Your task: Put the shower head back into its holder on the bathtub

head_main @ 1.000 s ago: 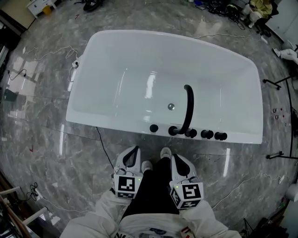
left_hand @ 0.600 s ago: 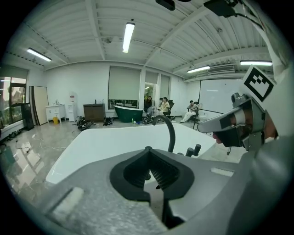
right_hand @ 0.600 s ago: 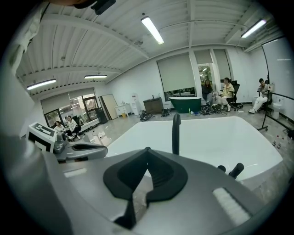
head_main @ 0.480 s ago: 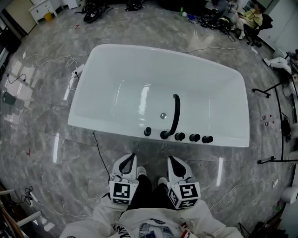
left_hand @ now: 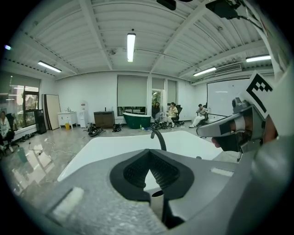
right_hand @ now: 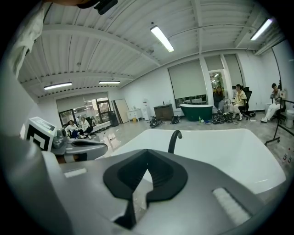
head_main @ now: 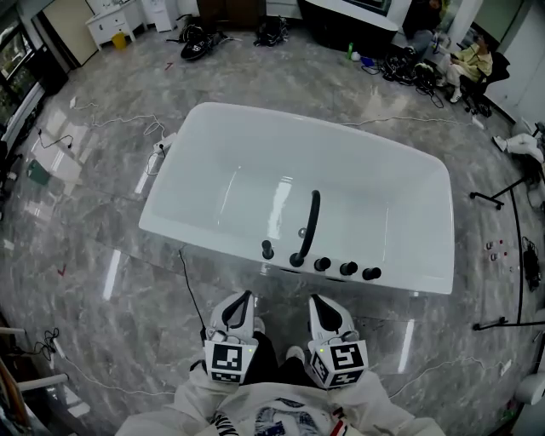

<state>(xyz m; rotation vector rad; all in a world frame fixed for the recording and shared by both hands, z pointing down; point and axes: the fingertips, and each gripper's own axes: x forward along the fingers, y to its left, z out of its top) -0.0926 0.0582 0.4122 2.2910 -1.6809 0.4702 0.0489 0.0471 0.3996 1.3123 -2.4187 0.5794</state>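
Note:
A white bathtub [head_main: 213, 128] stands on the grey marble floor in front of me. On its near rim are a black curved spout [head_main: 308, 223], a short black fitting [head_main: 267, 249] to its left and three black knobs [head_main: 347, 268] to its right. I cannot pick out a separate shower head. My left gripper [head_main: 243, 300] and right gripper [head_main: 320, 303] are held side by side near my body, short of the tub, both shut and empty. The left gripper view shows its tips [left_hand: 149, 155] closed below the spout [left_hand: 159, 139]. The right gripper view shows the same [right_hand: 146, 157], spout [right_hand: 174, 140] beyond.
A black cable [head_main: 189, 285] runs over the floor from the tub's near left. Light-stand legs [head_main: 502, 192] sit to the right. Bags, cables and a seated person [head_main: 473, 64] are at the far side, a white cabinet [head_main: 111, 21] at far left, and a green tub [left_hand: 137, 120] beyond.
Both grippers have risen a little and stay shut and empty. The head view has tilted up, so the tub sits lower in the picture and more of the far room shows.

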